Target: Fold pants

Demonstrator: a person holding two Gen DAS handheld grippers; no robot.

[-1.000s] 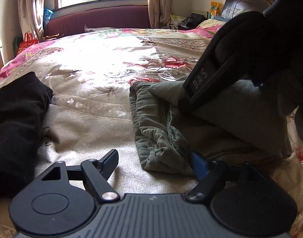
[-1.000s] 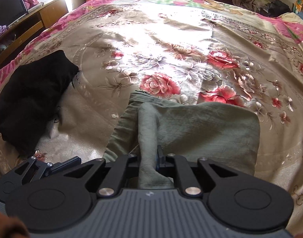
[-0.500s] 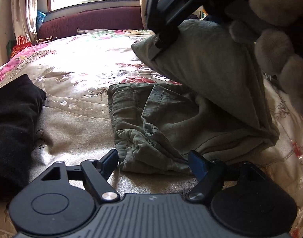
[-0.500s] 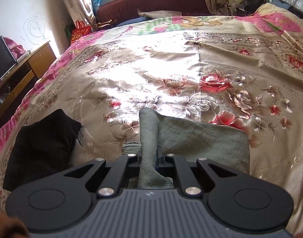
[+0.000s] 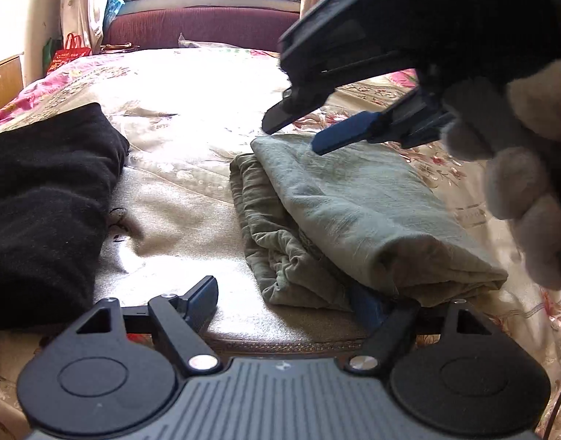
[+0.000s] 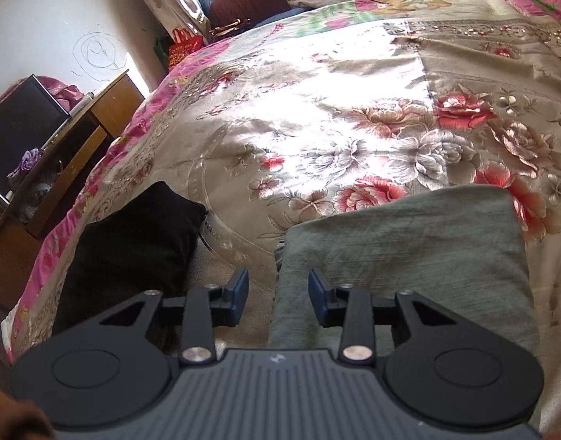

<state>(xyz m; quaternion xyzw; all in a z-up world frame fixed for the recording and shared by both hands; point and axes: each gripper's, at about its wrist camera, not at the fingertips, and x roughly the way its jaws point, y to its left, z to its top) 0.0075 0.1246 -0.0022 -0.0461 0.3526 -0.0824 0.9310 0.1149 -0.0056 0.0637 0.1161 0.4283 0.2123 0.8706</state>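
The grey-green pants [image 5: 354, 216] lie folded in layers on the floral bedspread [image 5: 192, 117]; they also show in the right wrist view [image 6: 409, 256]. My left gripper [image 5: 284, 300] is open at the near edge of the pile, its right finger tucked under the fold. My right gripper [image 6: 278, 289] is open and empty, hovering over the pants' left edge. In the left wrist view it [image 5: 299, 132] hangs above the far end of the pile, held by a gloved hand [image 5: 519, 168].
A black garment [image 5: 42, 205] lies left of the pants, also in the right wrist view [image 6: 134, 245]. A wooden desk with a dark screen [image 6: 24, 135] stands beside the bed. A maroon sofa [image 5: 203, 29] and a window are beyond.
My right gripper carried the pants' end over the pile, laid it down and opened, letting go. The pants now lie folded in a flatter stack. The left gripper stayed open.
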